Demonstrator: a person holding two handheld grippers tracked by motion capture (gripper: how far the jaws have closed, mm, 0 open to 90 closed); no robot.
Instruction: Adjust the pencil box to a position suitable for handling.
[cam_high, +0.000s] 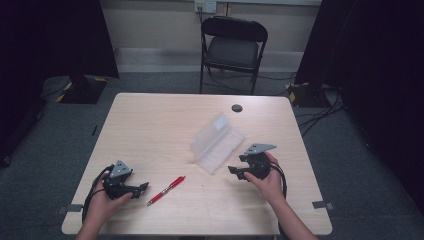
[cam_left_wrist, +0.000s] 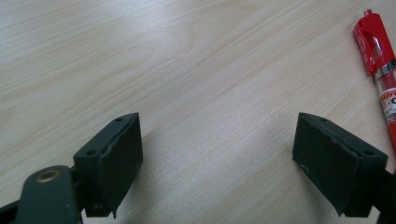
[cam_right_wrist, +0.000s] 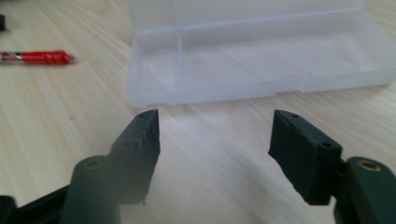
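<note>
A clear plastic box (cam_high: 218, 142) stands open near the table's middle, its lid raised; the right gripper view has the box (cam_right_wrist: 261, 56) just beyond the jaws, nothing visible inside it. A red pen (cam_high: 166, 190) lies on the wood toward the front, between the two hands, and appears as the pen (cam_left_wrist: 380, 65) at the right edge of the left gripper view and the pen (cam_right_wrist: 37, 58) at far left of the right gripper view. My left gripper (cam_high: 142, 188) rests open at the front left, pen beside it. My right gripper (cam_high: 234, 172) stands open before the box, nothing between its jaws.
The light wooden table (cam_high: 150, 125) has a round black cable hole (cam_high: 236, 108) near its far edge. A black folding chair (cam_high: 232, 47) stands behind the table. Dark curtains and stands flank both sides; cables lie on the floor at right.
</note>
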